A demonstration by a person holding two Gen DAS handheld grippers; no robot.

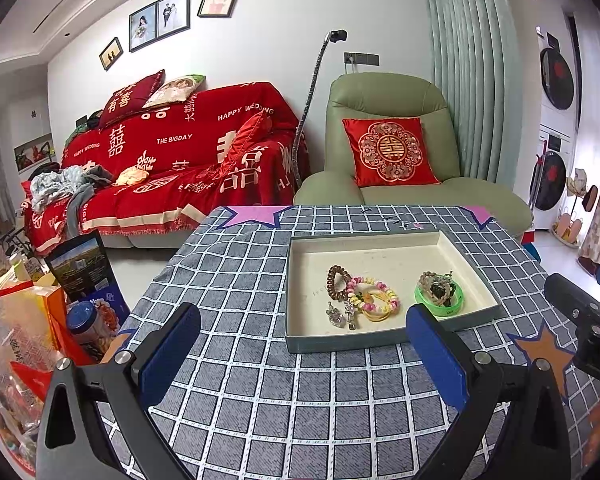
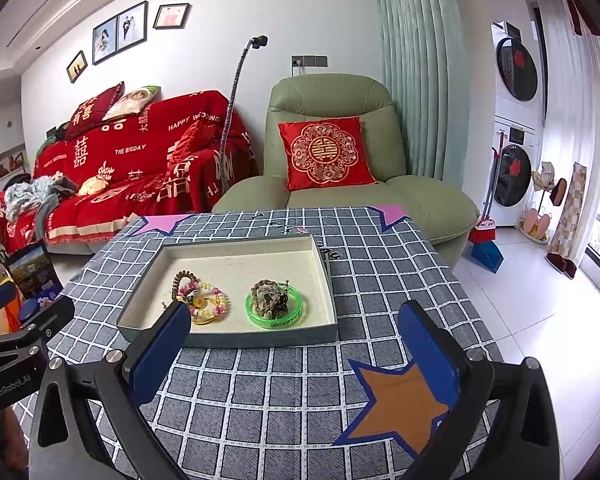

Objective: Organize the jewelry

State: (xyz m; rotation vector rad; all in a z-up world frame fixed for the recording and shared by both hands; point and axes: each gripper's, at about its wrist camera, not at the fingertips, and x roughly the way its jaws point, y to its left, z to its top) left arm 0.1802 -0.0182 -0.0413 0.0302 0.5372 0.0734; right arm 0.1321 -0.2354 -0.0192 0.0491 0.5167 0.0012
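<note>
A shallow grey box with a cream floor (image 1: 380, 244) (image 2: 236, 248) sits on the checked tablecloth. Inside lie a brown bead bracelet (image 1: 337, 280), a pink-and-yellow bead bracelet (image 1: 374, 294) (image 2: 210, 304), a small silver charm (image 1: 342, 314), and a green bangle (image 1: 440, 300) (image 2: 274, 308) with a beaded string piled in it. My left gripper (image 1: 300, 344) is open and empty, in front of the box. My right gripper (image 2: 296, 344) is open and empty, in front of the box's right half.
The table (image 1: 260, 400) carries a grey checked cloth with star patches, one orange (image 2: 404, 404). A green armchair (image 1: 384, 152) and a red-covered sofa (image 1: 172, 168) stand behind. Bags and jars (image 1: 40, 320) crowd the left side. The right gripper's body (image 1: 592, 332) shows at the left view's right edge.
</note>
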